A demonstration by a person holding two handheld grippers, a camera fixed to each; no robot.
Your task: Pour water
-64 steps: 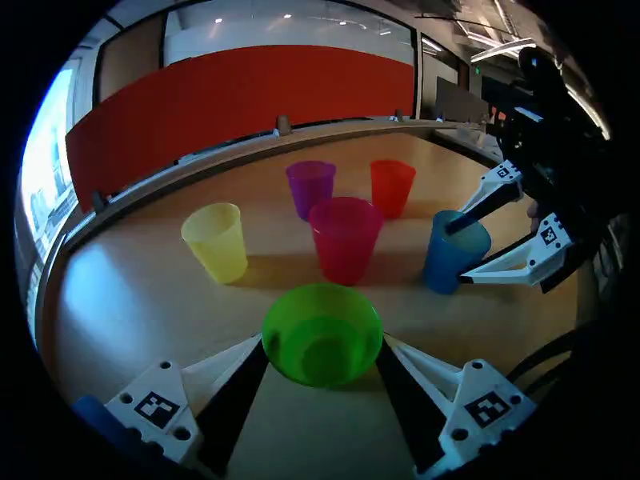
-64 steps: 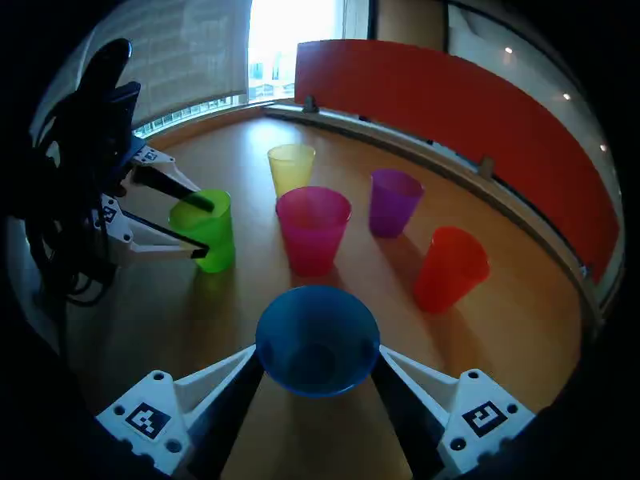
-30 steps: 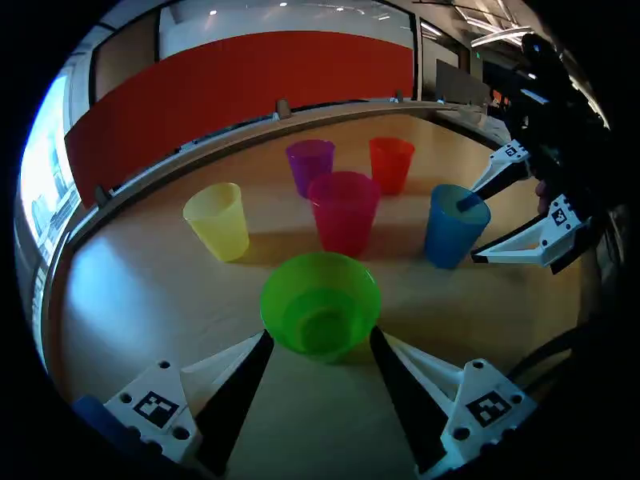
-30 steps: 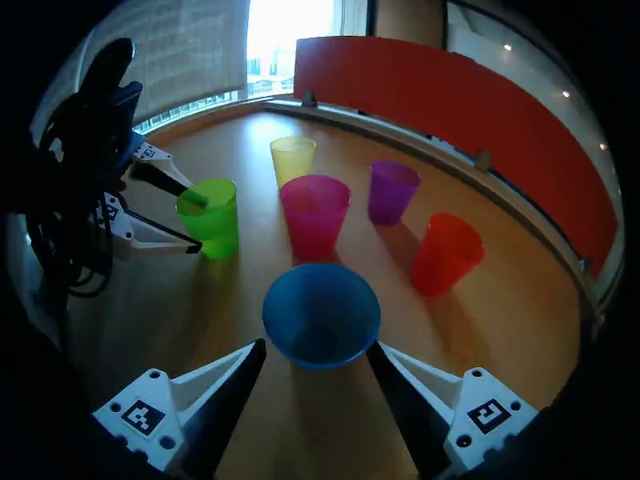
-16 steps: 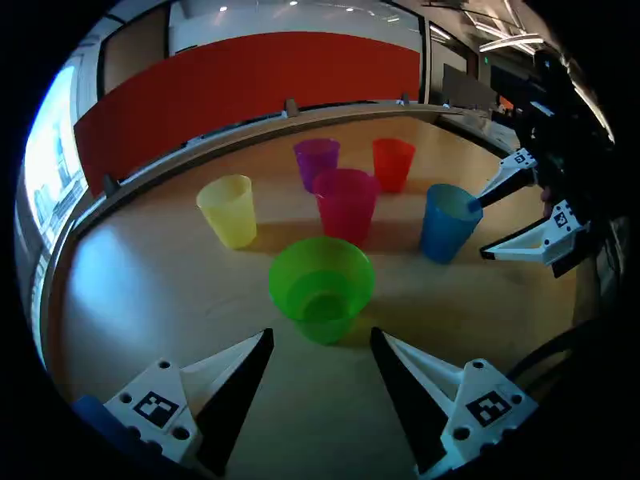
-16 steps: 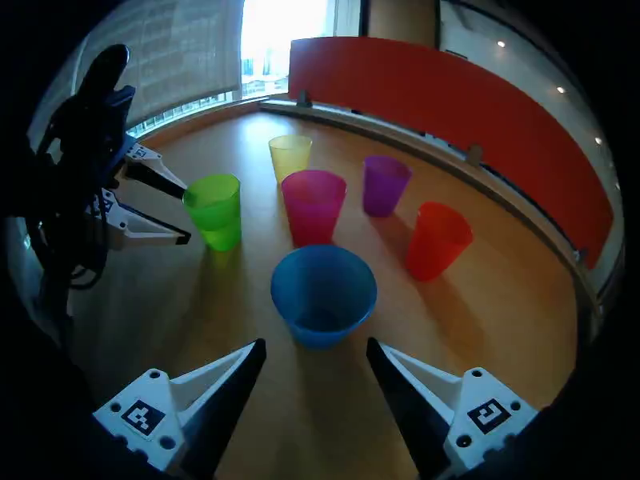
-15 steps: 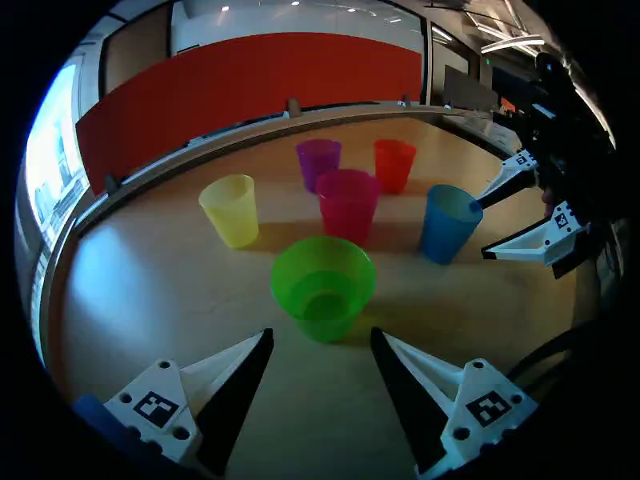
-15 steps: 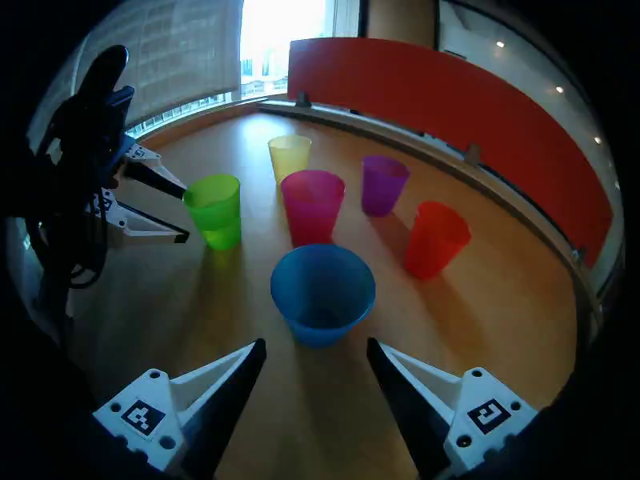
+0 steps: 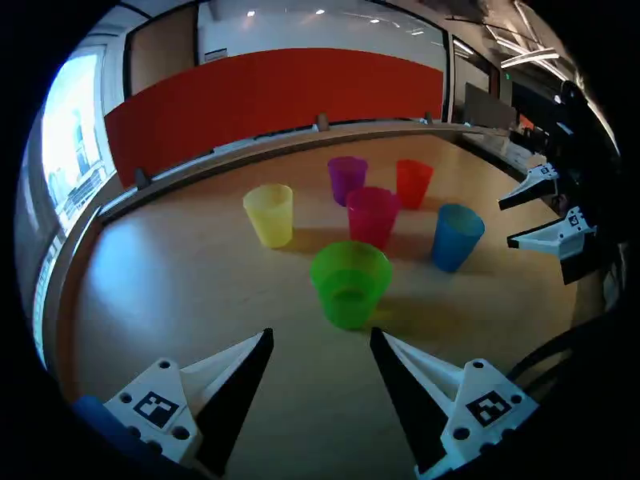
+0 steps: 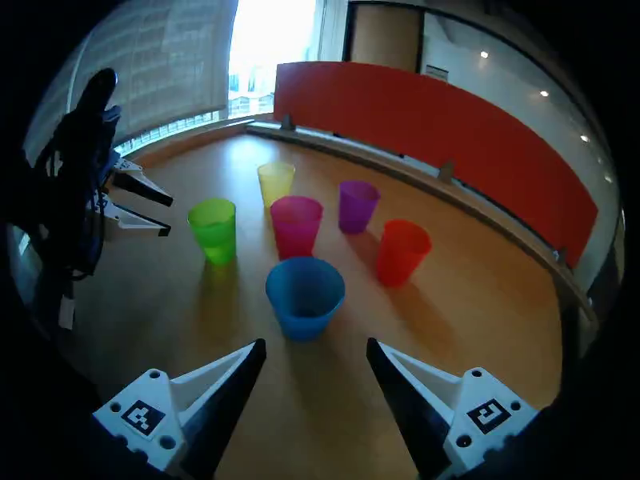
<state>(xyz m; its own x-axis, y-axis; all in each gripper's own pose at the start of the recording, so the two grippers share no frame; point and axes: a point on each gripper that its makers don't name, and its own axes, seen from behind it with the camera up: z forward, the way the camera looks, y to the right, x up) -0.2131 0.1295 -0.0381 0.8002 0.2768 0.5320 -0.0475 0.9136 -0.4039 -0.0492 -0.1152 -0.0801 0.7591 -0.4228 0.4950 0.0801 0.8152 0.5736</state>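
Clearly left tool (image 9: 320,332), right tool (image 10: 314,342) splay empty — contents of green cup (image 9: 350,280) unclear.

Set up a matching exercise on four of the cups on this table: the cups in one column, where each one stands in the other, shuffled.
Cups:
1. green cup
2. blue cup
3. pink cup
4. yellow cup

Places:
A. in the middle of the group of cups
B. standing free just ahead of the open left gripper
C. leftmost cup in the left gripper view
D. standing free just ahead of the open right gripper

Pairs: 1-B, 2-D, 3-A, 4-C.
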